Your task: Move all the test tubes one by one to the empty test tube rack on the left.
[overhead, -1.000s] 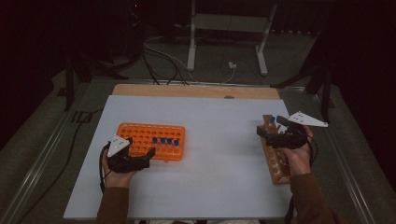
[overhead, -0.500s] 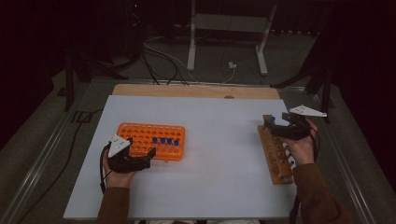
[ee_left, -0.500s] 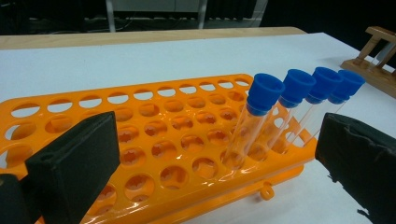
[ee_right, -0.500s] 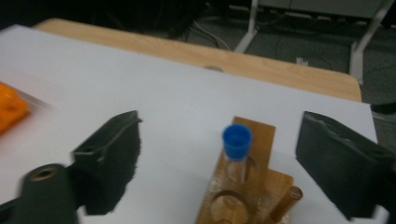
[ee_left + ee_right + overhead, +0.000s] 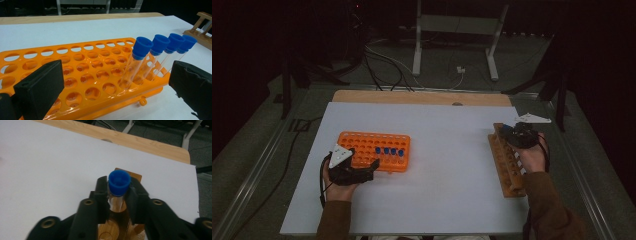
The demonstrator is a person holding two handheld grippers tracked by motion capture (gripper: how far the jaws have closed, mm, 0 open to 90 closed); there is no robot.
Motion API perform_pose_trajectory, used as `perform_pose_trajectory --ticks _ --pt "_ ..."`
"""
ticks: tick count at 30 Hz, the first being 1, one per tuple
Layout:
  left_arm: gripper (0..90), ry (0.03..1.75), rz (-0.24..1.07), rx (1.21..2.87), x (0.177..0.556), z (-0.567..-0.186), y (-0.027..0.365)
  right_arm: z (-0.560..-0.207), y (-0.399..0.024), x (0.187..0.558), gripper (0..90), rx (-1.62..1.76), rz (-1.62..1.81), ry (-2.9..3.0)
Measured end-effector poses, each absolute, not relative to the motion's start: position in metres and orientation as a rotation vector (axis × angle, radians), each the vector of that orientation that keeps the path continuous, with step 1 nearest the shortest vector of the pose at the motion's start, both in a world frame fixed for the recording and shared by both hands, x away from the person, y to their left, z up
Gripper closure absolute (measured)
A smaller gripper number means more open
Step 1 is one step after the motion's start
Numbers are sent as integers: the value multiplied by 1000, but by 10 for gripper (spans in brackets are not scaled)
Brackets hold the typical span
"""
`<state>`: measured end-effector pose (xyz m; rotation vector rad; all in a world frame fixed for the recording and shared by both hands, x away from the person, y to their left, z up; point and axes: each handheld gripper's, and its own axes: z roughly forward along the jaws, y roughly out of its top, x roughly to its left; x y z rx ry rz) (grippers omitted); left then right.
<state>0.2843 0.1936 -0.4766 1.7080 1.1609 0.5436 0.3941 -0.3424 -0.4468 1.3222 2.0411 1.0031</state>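
Left gripper [image 5: 373, 166] idle at the orange rack's [image 5: 362, 141] near edge, fingers [image 5: 40, 85] spread, grasping nothing. Four blue-capped tubes [image 5: 140, 62] stand there. Right gripper [image 5: 119, 195] has just clenched on a tube [image 5: 119, 182] upright in the wooden rack [image 5: 506, 165]. Likely light, slick, breakable: hold just under the cap, gently.

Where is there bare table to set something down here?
The wide white table stretch between the orange rack and the wooden rack is bare, as is the far strip. Both racks' edges are crowded by the left gripper and right gripper.
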Motion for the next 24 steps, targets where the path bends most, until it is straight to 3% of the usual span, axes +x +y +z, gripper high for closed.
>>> perform_pose_trajectory --ticks 14,24 --pt "9 1161 545 1711 285 -477 193 -449 -344 395 764 1358 1007 2029" --pt "8 1158 548 1711 285 -477 193 -431 -345 383 765 1309 1061 1980"
